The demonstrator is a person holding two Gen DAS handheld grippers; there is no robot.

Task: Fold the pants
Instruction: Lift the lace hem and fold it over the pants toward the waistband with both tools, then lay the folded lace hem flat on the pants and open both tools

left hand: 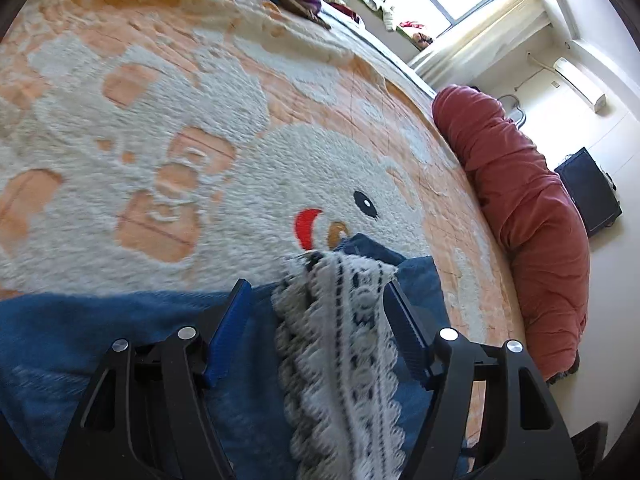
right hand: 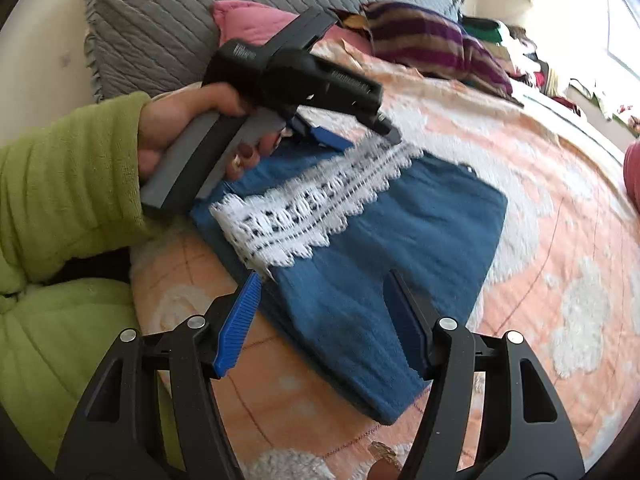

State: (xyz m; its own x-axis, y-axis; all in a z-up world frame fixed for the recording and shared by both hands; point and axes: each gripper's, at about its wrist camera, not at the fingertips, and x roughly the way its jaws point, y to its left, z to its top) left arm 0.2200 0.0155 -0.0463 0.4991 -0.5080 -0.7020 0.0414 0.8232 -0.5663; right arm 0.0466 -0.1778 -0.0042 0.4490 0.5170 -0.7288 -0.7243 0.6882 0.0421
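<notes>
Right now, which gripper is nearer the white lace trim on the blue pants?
Left. The left gripper sits at the lace trim's far end, jaws straddling it; the right gripper hangs open just past its near end.

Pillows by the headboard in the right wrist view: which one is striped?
The purple-and-tan striped pillow, right of the plain pink pillow and the large quilted grey pillow.

There is one pair of blue pants (right hand: 400, 220) with one white lace band (right hand: 312, 204). Two grippers are seen: the left gripper (right hand: 356, 136) and the right gripper (right hand: 324, 280). One hand (right hand: 188, 120), one green sleeve (right hand: 68, 176), one striped pillow (right hand: 436, 44), one red bolster (left hand: 524, 208).
</notes>
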